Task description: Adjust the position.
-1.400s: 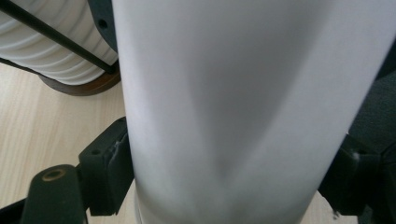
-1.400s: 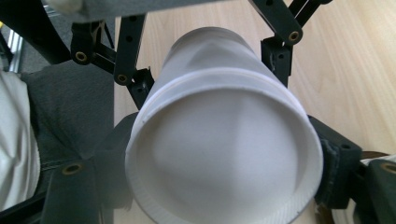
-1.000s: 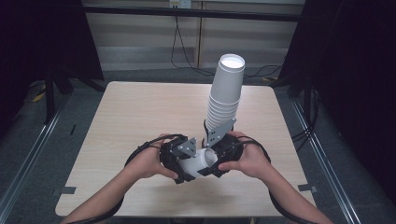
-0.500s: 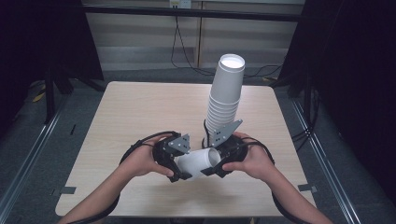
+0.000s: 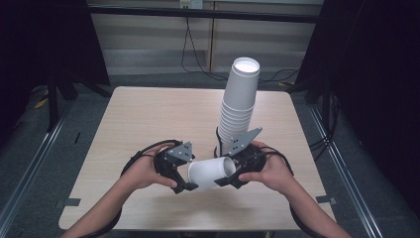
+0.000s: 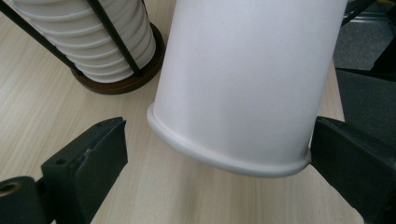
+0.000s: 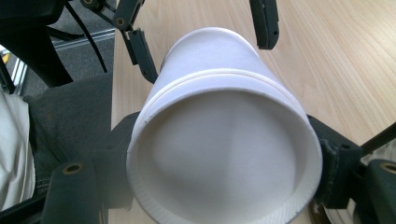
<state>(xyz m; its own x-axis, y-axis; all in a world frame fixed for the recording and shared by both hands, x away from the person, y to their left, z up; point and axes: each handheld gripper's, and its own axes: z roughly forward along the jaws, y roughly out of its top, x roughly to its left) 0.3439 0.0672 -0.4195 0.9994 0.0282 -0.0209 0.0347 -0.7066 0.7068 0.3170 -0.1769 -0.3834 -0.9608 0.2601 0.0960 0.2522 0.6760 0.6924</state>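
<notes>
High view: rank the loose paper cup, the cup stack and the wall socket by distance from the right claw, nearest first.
1. Paper cup: lying on its side, gripped in the right claw.
2. Cup stack: just behind the claw, leaning on its stand.
3. Wall socket: top of the frame, far beyond the table.

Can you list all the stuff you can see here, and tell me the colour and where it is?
Single paper cup: one, white, on its side between the two grippers near the table's front.
Stack of paper cups: one tall stack, white, upright right of the table's middle.
Round base: one, dark brown, under the stack.
Table: one, light wood.
Cables: a few, black, on the floor behind the table.
Left gripper: black, jaws just opening, a gap beside the cup's rim.
Right gripper: black, shut on the single paper cup.
Hands: two, holding the grippers.
</notes>
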